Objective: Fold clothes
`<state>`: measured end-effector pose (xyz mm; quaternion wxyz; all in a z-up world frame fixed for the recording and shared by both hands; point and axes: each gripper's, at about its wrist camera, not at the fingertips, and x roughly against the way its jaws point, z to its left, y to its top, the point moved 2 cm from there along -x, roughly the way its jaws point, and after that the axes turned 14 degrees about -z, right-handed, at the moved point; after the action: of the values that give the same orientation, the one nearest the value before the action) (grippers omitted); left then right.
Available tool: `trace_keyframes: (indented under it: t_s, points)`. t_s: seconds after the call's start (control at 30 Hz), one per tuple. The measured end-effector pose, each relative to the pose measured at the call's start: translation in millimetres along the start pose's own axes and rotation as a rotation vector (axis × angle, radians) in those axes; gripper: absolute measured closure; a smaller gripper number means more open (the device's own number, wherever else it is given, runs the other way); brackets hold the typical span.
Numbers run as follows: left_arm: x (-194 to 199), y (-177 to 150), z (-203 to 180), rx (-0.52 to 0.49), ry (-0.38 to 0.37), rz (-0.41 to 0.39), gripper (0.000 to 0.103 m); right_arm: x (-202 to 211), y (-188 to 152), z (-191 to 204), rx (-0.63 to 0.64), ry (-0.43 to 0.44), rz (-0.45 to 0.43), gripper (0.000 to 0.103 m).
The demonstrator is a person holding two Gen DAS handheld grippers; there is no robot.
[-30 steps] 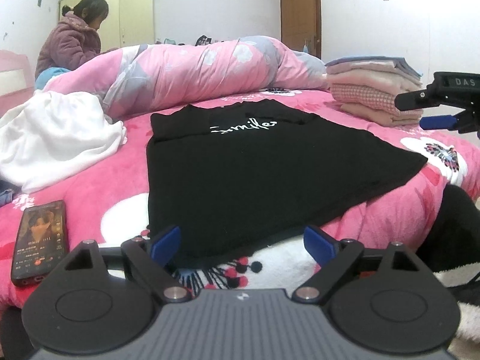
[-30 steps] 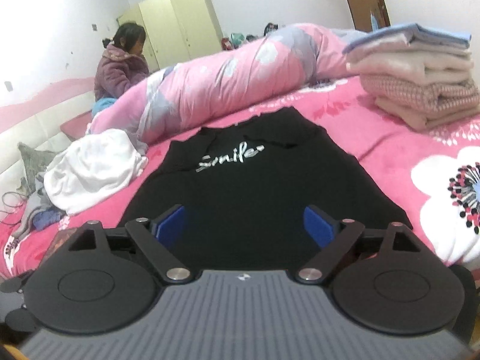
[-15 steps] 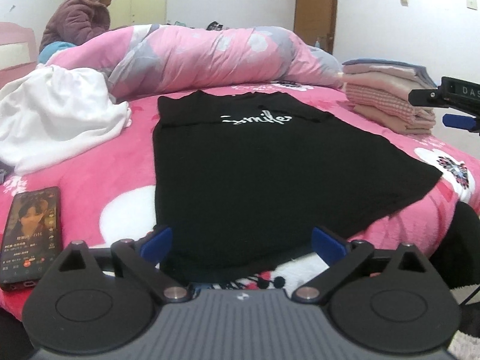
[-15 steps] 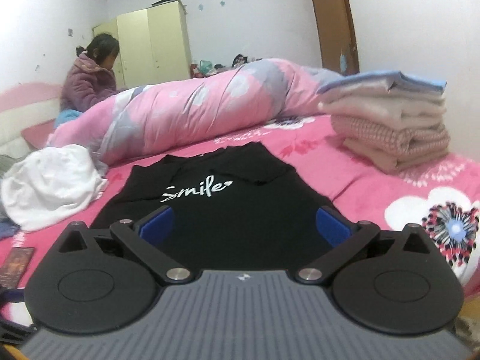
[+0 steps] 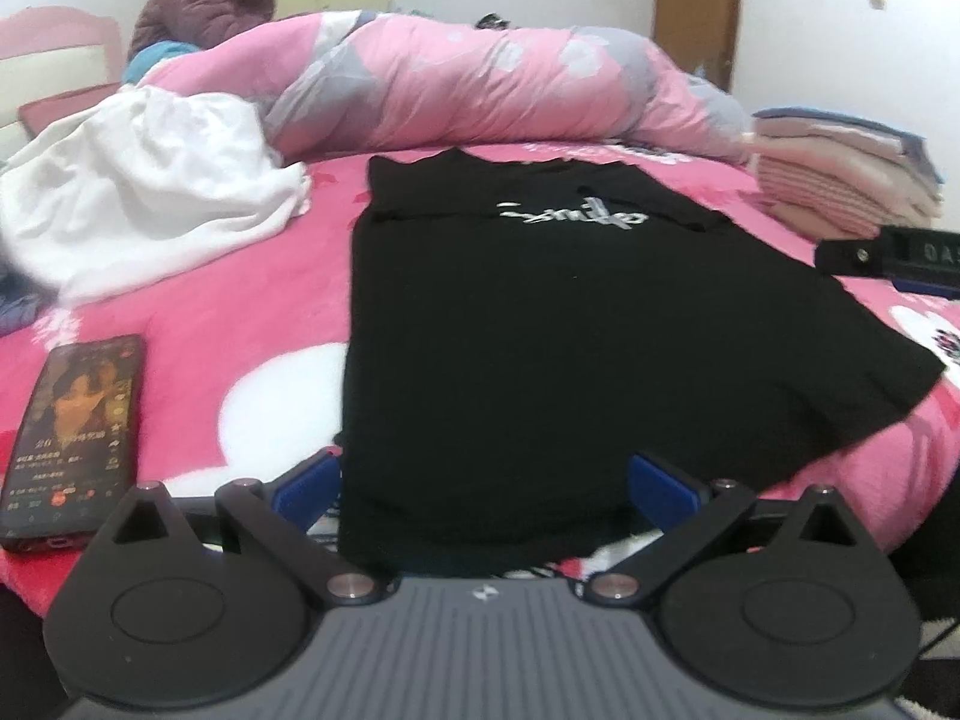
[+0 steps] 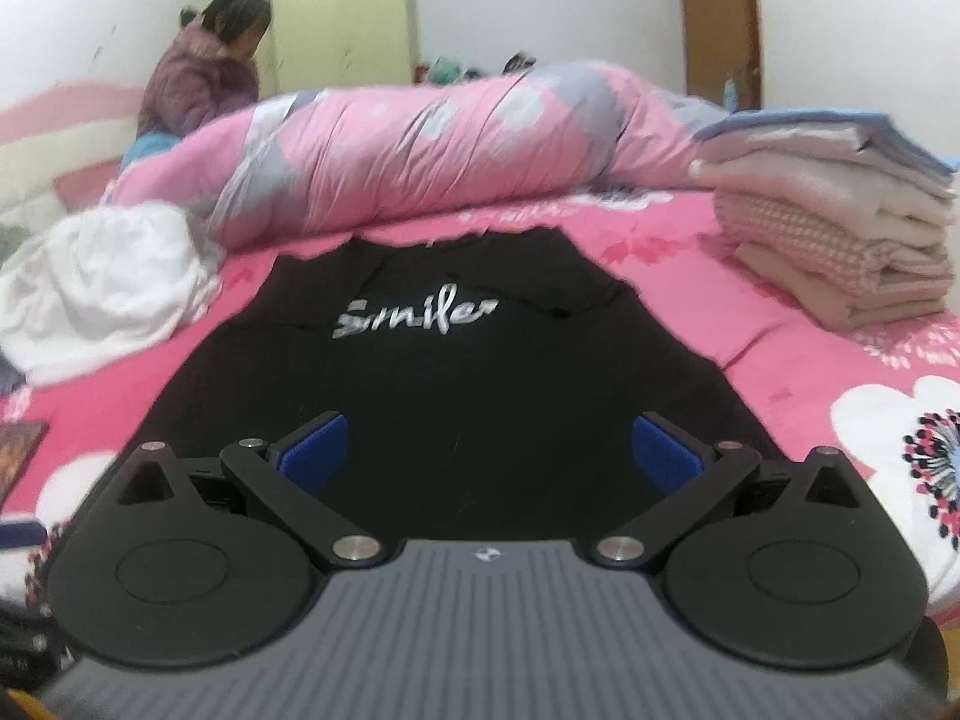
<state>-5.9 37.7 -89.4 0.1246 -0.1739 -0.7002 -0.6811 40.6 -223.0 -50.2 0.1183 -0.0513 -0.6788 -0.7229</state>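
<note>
A black T-shirt (image 5: 540, 324) with white "Smile" lettering lies flat on the pink flowered bed (image 5: 228, 324), its sleeves folded in and its hem toward me. My left gripper (image 5: 483, 486) is open, low at the shirt's near hem, with the cloth's left bottom corner between its blue pads. In the right wrist view the same black T-shirt (image 6: 444, 372) fills the middle, and my right gripper (image 6: 489, 456) is open just above its lower part. The right gripper's black body (image 5: 888, 255) shows at the right edge of the left wrist view.
A crumpled white garment (image 5: 138, 210) lies at the left. A phone (image 5: 72, 426) with a lit screen rests near the left front edge. A stack of folded clothes (image 6: 834, 240) stands at the right. A rolled pink quilt (image 5: 480, 84) runs behind, with a seated person (image 6: 204, 72) beyond.
Both grippers have moved forward and lower toward the shirt's hem; the left gripper now straddles the bottom left corner. Both stay open. The shirt has not moved.
</note>
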Motion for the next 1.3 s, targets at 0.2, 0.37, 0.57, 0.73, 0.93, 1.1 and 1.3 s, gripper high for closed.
trace_keyframes:
  t_s: [0.2, 0.37, 0.57, 0.73, 0.93, 1.1, 1.3]
  points:
    - [-5, -2, -2, 0.014, 0.036, 0.037, 0.0, -16, -4, -1, -0.042, 0.055, 0.052, 0.001]
    - [-3, -5, -5, 0.013, 0.06, 0.053, 0.0, -24, -9, -4, -0.06, 0.046, 0.087, 0.001]
    - [1, -7, -5, 0.013, 0.065, 0.059, 0.0, -25, -17, -7, -0.038, 0.026, 0.11, 0.001]
    - [6, -9, -4, 0.017, 0.063, 0.066, 0.0, -18, -18, -13, -0.066, 0.052, 0.087, 0.001]
    - [18, -17, 0, 0.023, 0.097, 0.082, 0.0, -8, -17, -11, -0.031, 0.085, 0.056, 0.001]
    - [21, -14, 8, 0.061, 0.121, 0.062, 0.001, -1, -19, -4, -0.041, 0.171, 0.047, 0.001]
    - [24, -9, 13, 0.09, 0.126, 0.026, 0.012, 7, -18, 7, -0.008, 0.21, 0.039, 0.001]
